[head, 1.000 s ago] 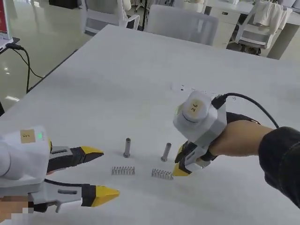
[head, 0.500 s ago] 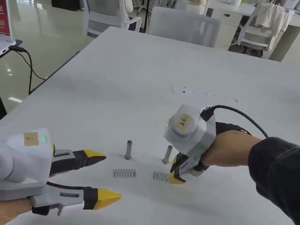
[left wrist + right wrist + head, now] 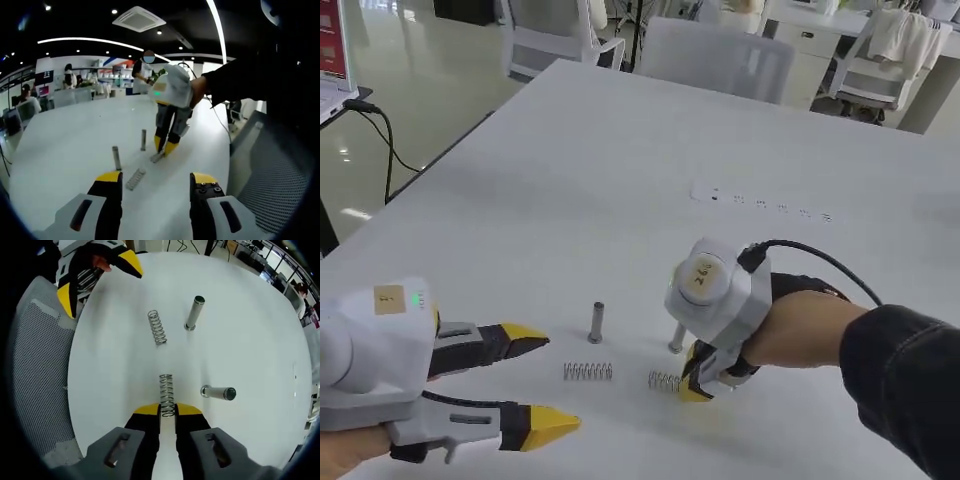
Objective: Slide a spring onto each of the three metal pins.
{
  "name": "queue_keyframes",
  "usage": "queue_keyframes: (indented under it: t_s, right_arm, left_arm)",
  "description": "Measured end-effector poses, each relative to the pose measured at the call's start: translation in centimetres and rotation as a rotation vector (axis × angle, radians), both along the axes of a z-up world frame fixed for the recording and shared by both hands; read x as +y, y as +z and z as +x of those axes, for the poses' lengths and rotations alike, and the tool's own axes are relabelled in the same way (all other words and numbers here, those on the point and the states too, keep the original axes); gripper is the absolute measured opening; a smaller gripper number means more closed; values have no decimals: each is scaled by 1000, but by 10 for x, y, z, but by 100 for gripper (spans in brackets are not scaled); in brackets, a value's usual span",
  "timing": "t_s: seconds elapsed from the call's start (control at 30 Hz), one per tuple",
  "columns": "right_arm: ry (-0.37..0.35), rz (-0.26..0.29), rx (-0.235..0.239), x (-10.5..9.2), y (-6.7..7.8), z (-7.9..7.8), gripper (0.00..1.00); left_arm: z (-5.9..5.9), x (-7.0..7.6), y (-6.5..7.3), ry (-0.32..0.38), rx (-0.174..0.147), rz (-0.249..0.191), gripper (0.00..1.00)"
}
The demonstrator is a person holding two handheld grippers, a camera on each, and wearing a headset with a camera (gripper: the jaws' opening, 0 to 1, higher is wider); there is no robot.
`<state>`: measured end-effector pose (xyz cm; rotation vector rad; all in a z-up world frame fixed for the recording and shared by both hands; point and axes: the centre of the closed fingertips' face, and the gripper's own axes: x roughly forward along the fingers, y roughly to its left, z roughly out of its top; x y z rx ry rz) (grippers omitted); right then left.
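Two short metal pins stand upright on the white table: one to the left, the other half behind my right gripper. The right gripper points down with its yellow jaws pinched on the end of a spring that lies flat on the table. In the right gripper view the pins lie ahead and to the right. A second spring lies loose in front of the left pin. My left gripper hovers open at the lower left, and that spring is just ahead of its jaws.
The white table stretches far back, with a strip of small marks at mid-right. Mesh chairs stand at the far edge. The table's left edge drops to the floor, where a cable runs.
My right gripper has come down and slightly left onto the right-hand spring and pinched its end. The left gripper has barely moved. The head view has shifted a little.
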<state>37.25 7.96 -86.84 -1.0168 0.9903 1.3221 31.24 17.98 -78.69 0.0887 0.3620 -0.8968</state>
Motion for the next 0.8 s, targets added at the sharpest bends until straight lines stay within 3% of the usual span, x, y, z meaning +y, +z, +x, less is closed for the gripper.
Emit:
queue_keyframes:
  t_s: [0.43,0.8]
  right_arm:
    - [-16,2,-13,-2,2,0,8]
    - [-17,27,19,-2,22,-15,8]
  left_arm:
    - [-1,-8,1,-22,-2,6,48]
    - [-3,-21,3,-61,-3,15,46]
